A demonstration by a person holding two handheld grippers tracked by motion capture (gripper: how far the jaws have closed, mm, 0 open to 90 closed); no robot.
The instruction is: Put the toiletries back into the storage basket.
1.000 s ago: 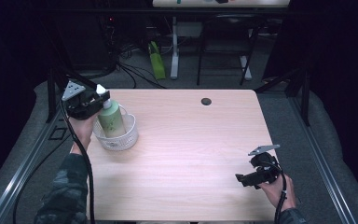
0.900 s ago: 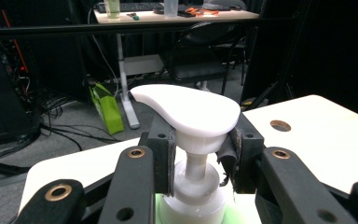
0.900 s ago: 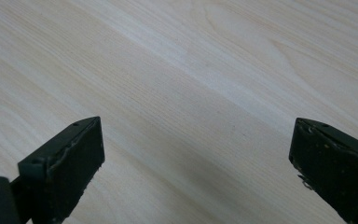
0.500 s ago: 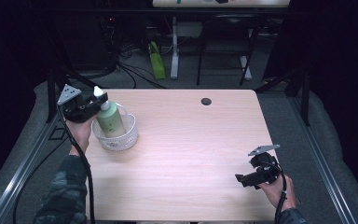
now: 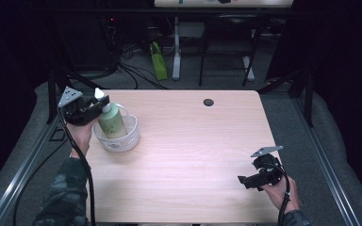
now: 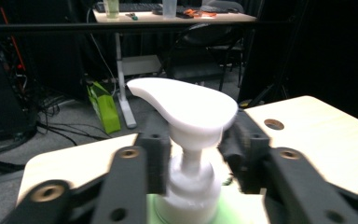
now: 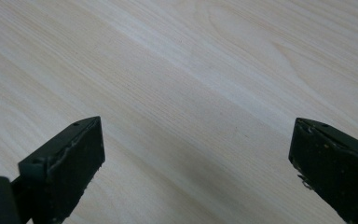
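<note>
A green pump bottle [image 5: 111, 121] is seen tilted in a clear bowl [image 5: 122, 139] at the table's [image 5: 193, 150] left side, no longer upright as a second ago. Jaws of the left gripper [image 5: 93, 107] have just been eased apart around its white neck [image 6: 191, 161], suggesting release is under way. Nearer the camera, the right gripper [image 5: 246, 181] is held wide open over bare wood.

bottle [image 5: 111, 121] in bowl [image 5: 128, 139], table [image 5: 188, 155] left
</note>
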